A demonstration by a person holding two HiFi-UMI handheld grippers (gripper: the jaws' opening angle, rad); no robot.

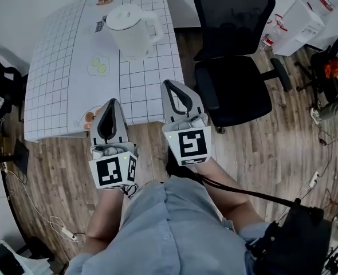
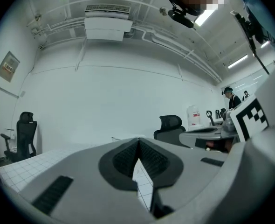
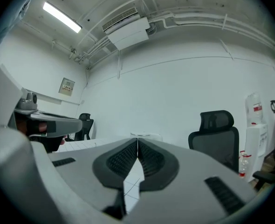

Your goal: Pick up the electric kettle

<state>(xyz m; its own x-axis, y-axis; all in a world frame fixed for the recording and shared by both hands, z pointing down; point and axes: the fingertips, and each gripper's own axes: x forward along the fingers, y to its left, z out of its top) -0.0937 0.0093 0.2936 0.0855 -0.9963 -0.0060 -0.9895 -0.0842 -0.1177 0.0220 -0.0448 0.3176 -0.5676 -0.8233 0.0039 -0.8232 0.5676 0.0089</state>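
Observation:
The white electric kettle (image 1: 133, 30) stands upright with its lid on, far back on the table (image 1: 60, 85) with the white grid cloth. My left gripper (image 1: 113, 101) hangs over the table's near edge, shut and empty, its pads meeting in the left gripper view (image 2: 138, 143). My right gripper (image 1: 166, 82) is beside it, a little further in, also shut with nothing between its pads (image 3: 137, 141). Both point level toward the kettle and stand well short of it. In the right gripper view only the kettle's top (image 3: 146, 136) peeps over the jaws.
A black office chair (image 1: 232, 67) stands close to the table's right side. White boxes (image 1: 301, 22) and other gear sit at the far right. Flat stickers (image 1: 99, 66) lie on the cloth. Cables (image 1: 37, 211) run over the wooden floor.

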